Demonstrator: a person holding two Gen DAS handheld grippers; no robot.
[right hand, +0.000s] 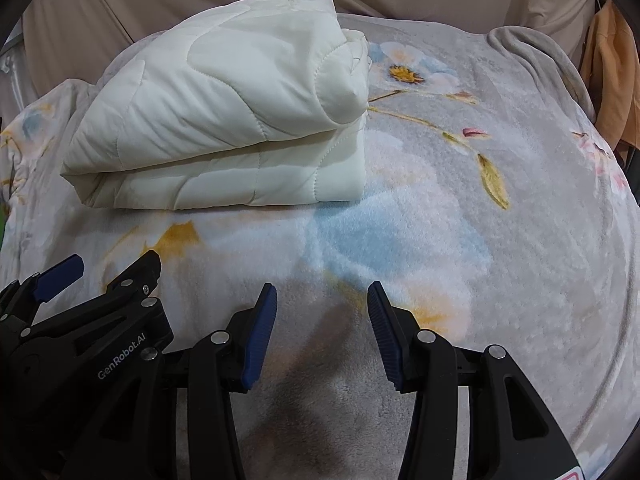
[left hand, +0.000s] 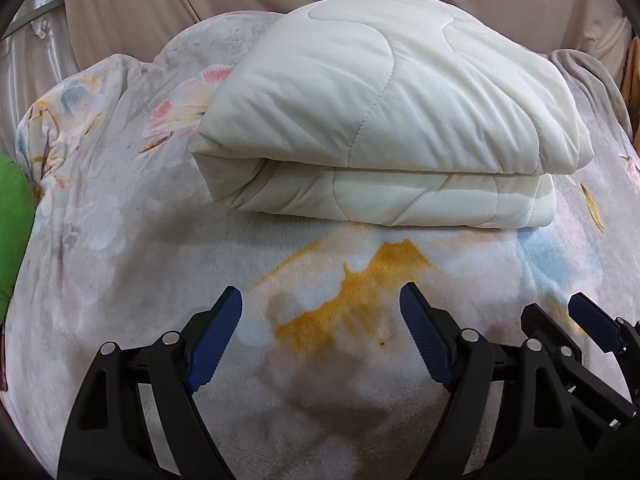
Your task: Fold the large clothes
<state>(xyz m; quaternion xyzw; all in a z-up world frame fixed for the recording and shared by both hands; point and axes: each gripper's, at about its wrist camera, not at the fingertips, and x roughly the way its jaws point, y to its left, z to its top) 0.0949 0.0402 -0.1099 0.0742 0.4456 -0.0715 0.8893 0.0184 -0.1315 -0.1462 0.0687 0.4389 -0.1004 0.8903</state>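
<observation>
Folded cream quilt (left hand: 372, 120) is seen at 12 o'clock from both grippers, resting on the floral blanket (left hand: 120, 280), layers stacked, thick fold edge facing near; left gripper (left hand: 322, 344) is spread wide, nothing held, hovering near the blanket; right gripper (right hand: 322, 338) likewise parted and empty, just beside the left at its 3 o'clock; fold is judged near finished. Risk: puffy stack may spring apart if nudged at one corner; plush blanket could be pinched with the quilt if jaws are lowered too deep; uneven lift by one side would skew layers.
</observation>
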